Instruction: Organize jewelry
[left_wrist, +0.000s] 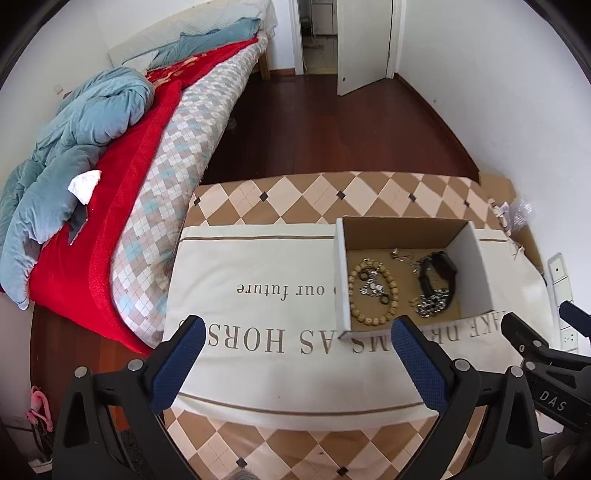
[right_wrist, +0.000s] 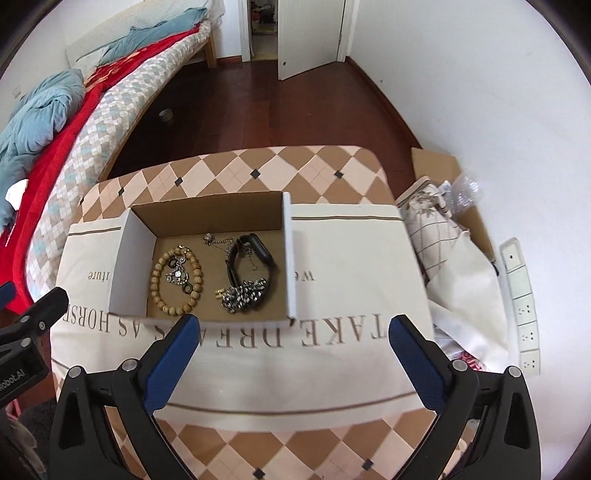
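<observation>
An open cardboard box (left_wrist: 341, 273) (right_wrist: 291, 258) sits on a cream cloth with printed letters. Inside lie a wooden bead bracelet (left_wrist: 371, 295) (right_wrist: 175, 284), a black watch (left_wrist: 437, 271) (right_wrist: 251, 254), a silver chain bracelet (left_wrist: 430, 304) (right_wrist: 243, 293) and a thin chain necklace (left_wrist: 402, 256) (right_wrist: 216, 240). My left gripper (left_wrist: 297, 328) hangs open above the cloth, in front and left of the box, with nothing between its blue pads. My right gripper (right_wrist: 295, 326) is open too, over the box's near right corner, empty. Each gripper shows at the edge of the other's view.
The cloth (left_wrist: 258, 295) covers a small table with a diamond-pattern top (left_wrist: 295, 192). A bed (left_wrist: 166, 177) with red and blue bedding runs along the left. Bags and wrapping (right_wrist: 450, 236) pile up at the right by a wall power strip (right_wrist: 521, 302). An open door (left_wrist: 364, 44) stands beyond.
</observation>
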